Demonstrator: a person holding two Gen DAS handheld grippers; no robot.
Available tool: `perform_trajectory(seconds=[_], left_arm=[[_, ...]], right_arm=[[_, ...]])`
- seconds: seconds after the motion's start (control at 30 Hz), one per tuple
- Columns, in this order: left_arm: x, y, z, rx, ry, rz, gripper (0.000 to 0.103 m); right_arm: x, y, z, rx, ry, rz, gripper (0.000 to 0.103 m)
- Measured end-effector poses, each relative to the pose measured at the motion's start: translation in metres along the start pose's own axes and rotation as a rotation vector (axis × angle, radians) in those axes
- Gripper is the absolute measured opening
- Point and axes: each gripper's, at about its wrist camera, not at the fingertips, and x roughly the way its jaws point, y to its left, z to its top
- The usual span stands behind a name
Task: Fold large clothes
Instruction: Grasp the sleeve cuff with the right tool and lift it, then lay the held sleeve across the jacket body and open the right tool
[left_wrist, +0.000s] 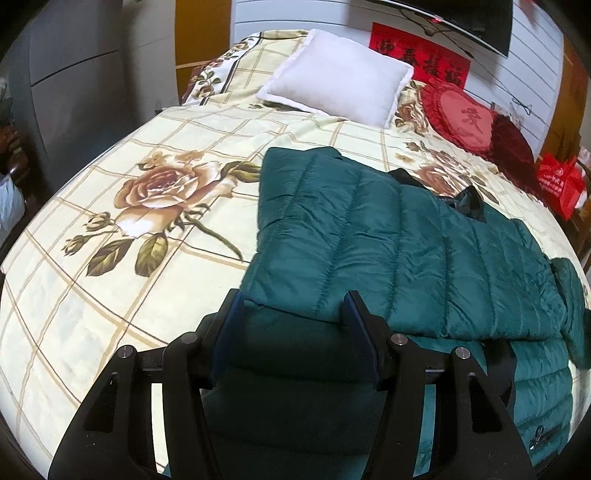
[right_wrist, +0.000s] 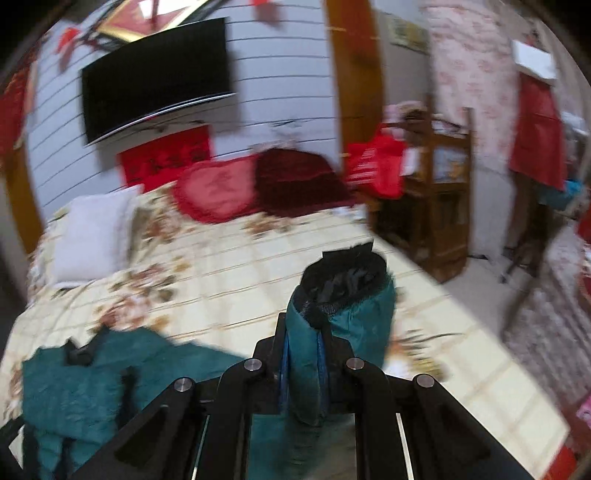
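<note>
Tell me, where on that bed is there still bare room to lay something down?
The widest bare stretch is the floral bedspread left of the green jacket, below the white pillow. The head end is crowded: white pillow, red heart cushion, dark red cushion. The jacket fills the right side.

wall: white horizontal boards, black TV upper left, red banner below; bed: floral checked sheet, white pillow, red heart cushion; right: wooden shelf unit, pale floor
</note>
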Motion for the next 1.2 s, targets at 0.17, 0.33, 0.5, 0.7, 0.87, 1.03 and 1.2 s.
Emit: perform_trajectory(seconds=[0.17, 0.33, 0.5, 0.7, 0.87, 1.03, 1.2], left_arm=[[-0.005, 0.001, 0.002, 0.006, -0.021, 0.02, 0.056], [-0.006, 0.004, 0.003, 0.0, -0.023, 0.024, 0.056], [-0.006, 0.008, 0.006, -0.017, -0.022, 0.026, 0.056], [-0.002, 0.01, 0.008, -0.02, -0.009, 0.033, 0.056], [0.0, 0.009, 0.007, -0.016, -0.006, 0.04, 0.056], [0.001, 0.008, 0.006, -0.014, -0.002, 0.037, 0.056], [0.002, 0.006, 0.007, -0.014, -0.007, 0.008, 0.056]], right_arm=[[0.022, 0.089, -0.034, -0.053, 0.047, 0.171, 0.012], [0.042, 0.148, -0.066, -0.078, 0.096, 0.261, 0.012], [0.053, 0.175, -0.094, -0.069, 0.117, 0.304, 0.012], [0.047, 0.204, -0.111, -0.112, 0.103, 0.346, 0.012], [0.044, 0.233, -0.12, -0.142, 0.111, 0.393, 0.012], [0.048, 0.262, -0.133, -0.171, 0.136, 0.424, 0.012], [0.046, 0.283, -0.145, -0.192, 0.151, 0.459, 0.012]])
